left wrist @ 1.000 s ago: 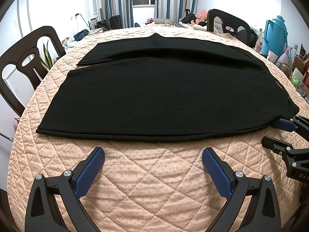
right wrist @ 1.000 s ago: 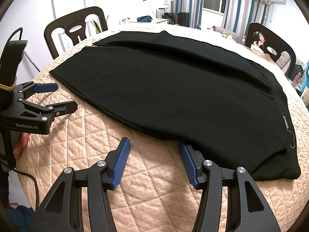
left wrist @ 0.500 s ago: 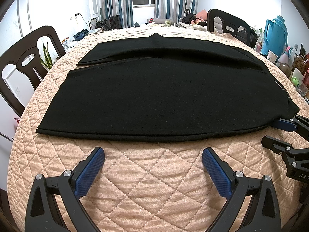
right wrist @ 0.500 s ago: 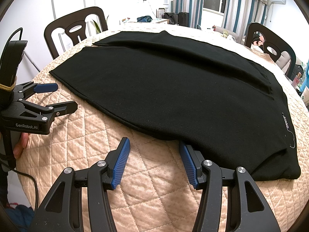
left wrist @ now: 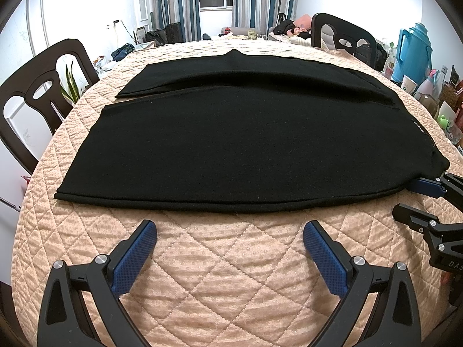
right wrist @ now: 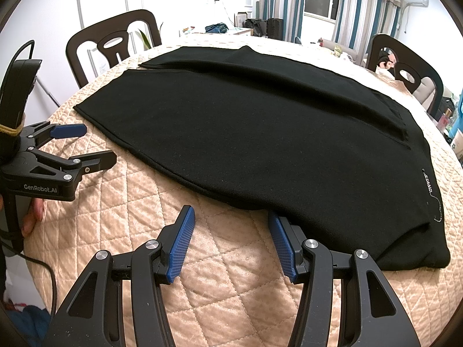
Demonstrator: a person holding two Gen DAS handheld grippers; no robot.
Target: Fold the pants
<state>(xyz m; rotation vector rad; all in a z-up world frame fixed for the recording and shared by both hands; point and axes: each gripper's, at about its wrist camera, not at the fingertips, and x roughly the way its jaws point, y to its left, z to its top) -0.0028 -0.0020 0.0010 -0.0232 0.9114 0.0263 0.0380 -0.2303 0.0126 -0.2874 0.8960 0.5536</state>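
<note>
Black knit pants [left wrist: 246, 144] spread flat on quilted peach tablecloth [left wrist: 231, 260] | left gripper [left wrist: 230, 232] wide open, empty, staged at near hem | right gripper [right wrist: 230, 228] wide open, empty, at waist edge for grasp

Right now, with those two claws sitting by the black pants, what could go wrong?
Both are open and off the cloth. The right gripper sits at the pants' near hem, one finger touching it, so closing might catch only the top layer. The left gripper may pinch the quilted cover along with the fabric. The two grippers sit close and could bump.
</note>
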